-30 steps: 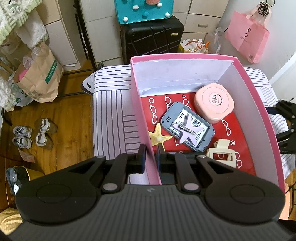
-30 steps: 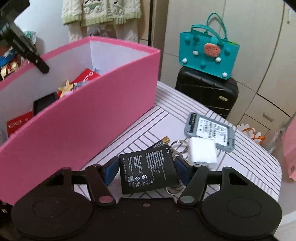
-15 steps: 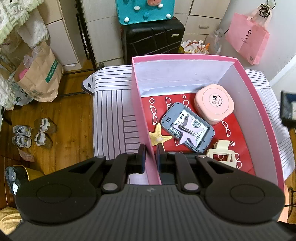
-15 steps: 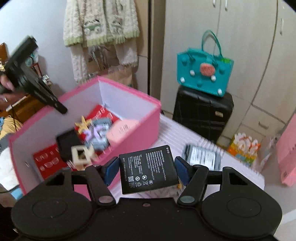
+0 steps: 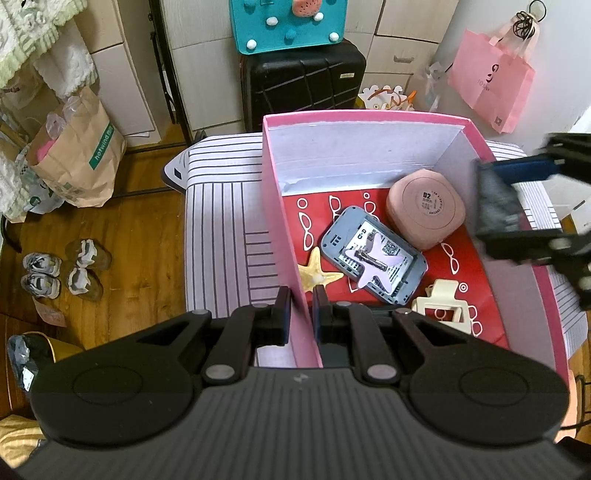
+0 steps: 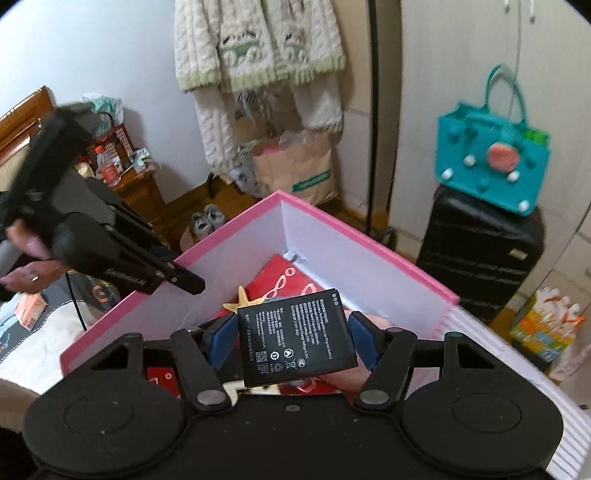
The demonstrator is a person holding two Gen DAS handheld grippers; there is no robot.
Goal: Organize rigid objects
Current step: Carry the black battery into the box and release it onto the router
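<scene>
Battery point(image 6: 297, 338): clamped flat in right claw point(image 6: 293, 341), directly above box point(image 5: 369, 120) interior. Left claw point(image 5: 300, 314) pinches box's left wall.

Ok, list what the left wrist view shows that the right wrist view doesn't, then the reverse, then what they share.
Only the left wrist view shows the round pink plastic case, the grey router shell with a lilac star clip, the cream claw clip, and the left gripper with its jaws shut on the box's side wall.

Only the right wrist view shows the printed face of the flat black battery and the right gripper clamping it from both sides.

Both show the pink cardboard box, the yellow starfish, the teal bag and the black suitcase.
</scene>
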